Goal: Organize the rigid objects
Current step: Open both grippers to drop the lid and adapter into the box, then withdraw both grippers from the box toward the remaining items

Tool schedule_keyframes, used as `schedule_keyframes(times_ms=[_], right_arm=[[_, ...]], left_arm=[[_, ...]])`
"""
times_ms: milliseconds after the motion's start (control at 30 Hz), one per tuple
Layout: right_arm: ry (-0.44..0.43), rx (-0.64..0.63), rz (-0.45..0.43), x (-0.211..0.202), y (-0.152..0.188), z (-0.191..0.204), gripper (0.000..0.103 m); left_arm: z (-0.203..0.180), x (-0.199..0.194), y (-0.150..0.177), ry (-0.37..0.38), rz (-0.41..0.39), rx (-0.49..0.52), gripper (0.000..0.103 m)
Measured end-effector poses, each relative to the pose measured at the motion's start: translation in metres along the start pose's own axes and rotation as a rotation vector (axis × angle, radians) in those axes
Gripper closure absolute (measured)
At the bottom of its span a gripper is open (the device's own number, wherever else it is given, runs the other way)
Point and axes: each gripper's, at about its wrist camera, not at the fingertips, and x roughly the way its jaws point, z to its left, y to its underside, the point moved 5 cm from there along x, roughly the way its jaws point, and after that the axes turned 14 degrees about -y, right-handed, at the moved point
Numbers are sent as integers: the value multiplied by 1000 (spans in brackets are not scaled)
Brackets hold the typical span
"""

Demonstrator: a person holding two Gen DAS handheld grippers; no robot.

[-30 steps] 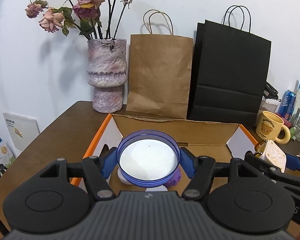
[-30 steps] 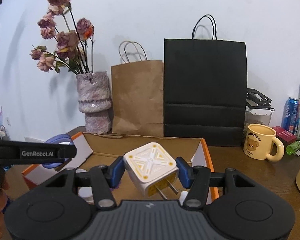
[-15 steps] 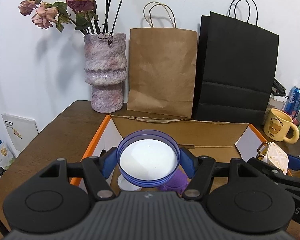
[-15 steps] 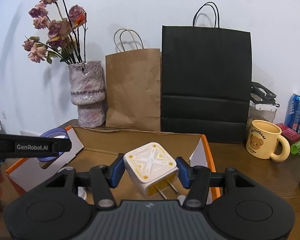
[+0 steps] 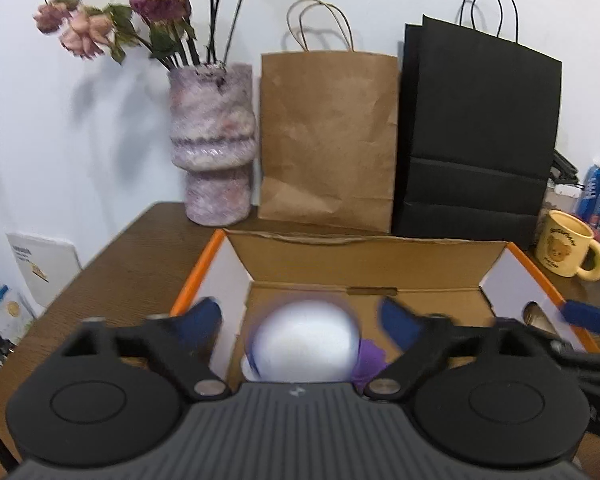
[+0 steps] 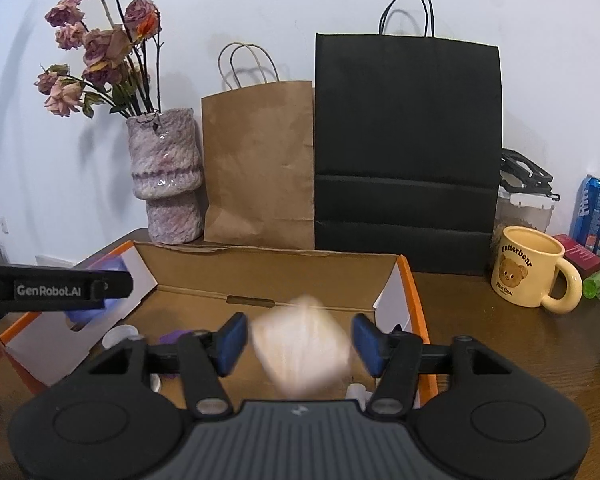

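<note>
Left wrist view: left gripper (image 5: 298, 318) now spread wide; round blue-rimmed white lid (image 5: 305, 340), clamped a second ago, blurs low-centre, dropping into orange-edged cardboard box (image 5: 364, 250). Right gripper (image 6: 299, 338) likewise wide, white-yellow plug adapter (image 6: 300, 354) falling; both releases done.

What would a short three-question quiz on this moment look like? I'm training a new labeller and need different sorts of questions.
1. True or false: the left gripper is clamped on the round lid.
2. Multiple choice: the blurred white plug between the right gripper fingers is over A) the mug, B) the cardboard box, C) the vase.
3. Fill in: the bag beside the black bag is ____ paper.

Key: 1 false, the fingers stand apart from it. 2 B. 3 brown.
</note>
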Motion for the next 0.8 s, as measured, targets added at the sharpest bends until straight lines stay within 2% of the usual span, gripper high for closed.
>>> schedule_keyframes(times_ms=[33,67,333,600,800], right_arm=[[6,-3,-3,-1,-1,0,9],[12,-7,-17,-3,-1,0,0],[35,24,-32,-7,-4,-7,0],[24,27,-27,-7,-3,-6,0],[18,26,-41,-14,-6,-4,0]], left_arm=[[1,-2,-1,-5,-14,-3,0],[1,-3,-1,-3,-18,-3,0],[-1,-3,-1,10,-4,3,0],[-2,-3,1,20,11,8,0],[4,-15,-2,31,-5,-9,0]])
